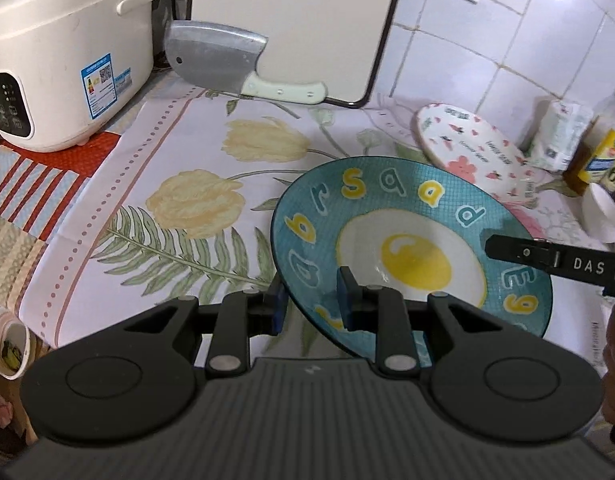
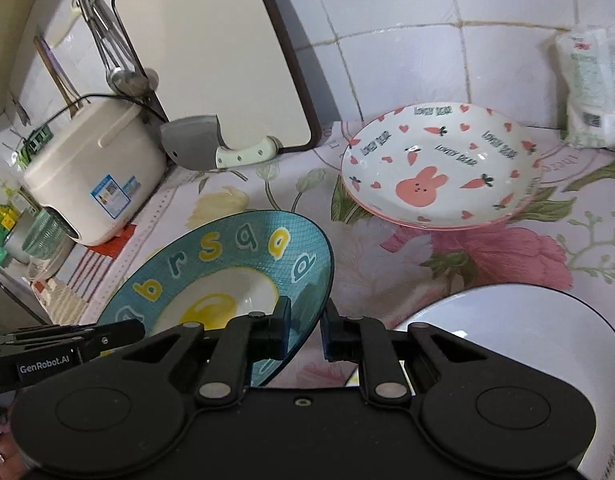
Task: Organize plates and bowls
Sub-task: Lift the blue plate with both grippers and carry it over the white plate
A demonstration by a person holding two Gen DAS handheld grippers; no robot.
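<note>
A teal plate (image 1: 411, 240) with a fried-egg picture and letters is held tilted over the floral cloth. My left gripper (image 1: 309, 304) has its jaws around the plate's near-left rim and is shut on it. My right gripper (image 2: 305, 328) straddles the same teal plate's (image 2: 227, 276) right rim, one finger above and one below, shut on it. A white plate with pink bunny and carrots (image 2: 439, 164) lies flat near the tiled wall; it also shows in the left wrist view (image 1: 471, 148). A plain white plate (image 2: 519, 320) lies under my right gripper's right side.
A cream rice cooker (image 1: 63, 60) stands at the left. A cleaver (image 1: 227, 60) leans on a white cutting board (image 1: 291, 20) against the wall. Bottles (image 1: 603, 148) and a white packet (image 2: 595, 88) stand at the right. A small cup (image 1: 9, 344) sits at the left edge.
</note>
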